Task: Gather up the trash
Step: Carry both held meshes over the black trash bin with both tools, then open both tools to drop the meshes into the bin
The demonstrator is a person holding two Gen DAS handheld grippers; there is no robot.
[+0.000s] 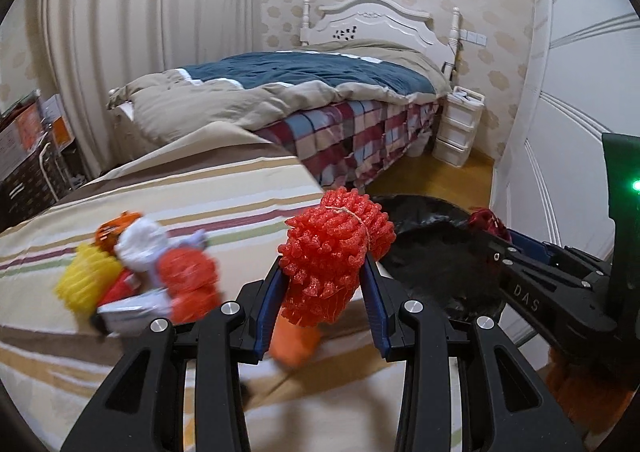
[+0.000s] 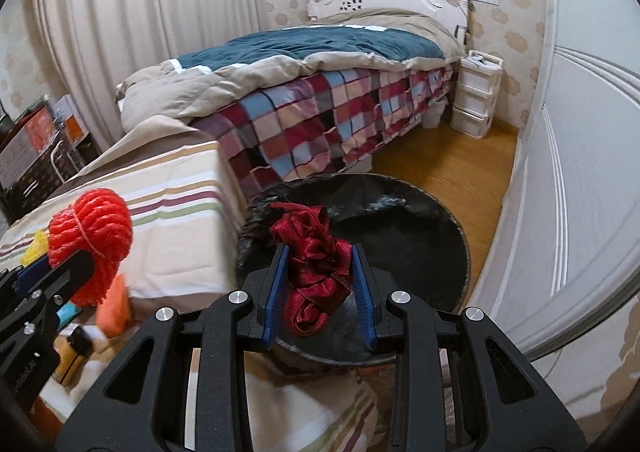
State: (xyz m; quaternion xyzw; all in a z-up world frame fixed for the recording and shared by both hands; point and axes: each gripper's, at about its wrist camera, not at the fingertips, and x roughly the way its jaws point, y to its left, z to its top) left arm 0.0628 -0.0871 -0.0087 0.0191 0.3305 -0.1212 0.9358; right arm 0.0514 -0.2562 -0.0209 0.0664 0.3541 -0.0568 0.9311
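My left gripper (image 1: 324, 272) is shut on a bundle of red foam netting (image 1: 334, 248) tied with string, held above the striped cloth near its right edge. The same red netting (image 2: 90, 240) shows at the left of the right wrist view. My right gripper (image 2: 320, 276) is shut on a crumpled dark red ribbon (image 2: 314, 260), held over the black-lined trash bin (image 2: 420, 236). In the left wrist view the bin (image 1: 436, 252) sits just right of the netting, with the right gripper (image 1: 496, 238) over it. A blurred pile of trash (image 1: 140, 268), yellow, white, orange and red, lies on the cloth to the left.
A striped cloth (image 1: 200, 187) covers the surface under the trash. Behind stands a bed (image 2: 320, 99) with a plaid cover and blue quilt. A white drawer unit (image 2: 476, 95) is at the back right, a white wardrobe door (image 2: 580, 171) on the right, boxes (image 2: 32, 143) on the left.
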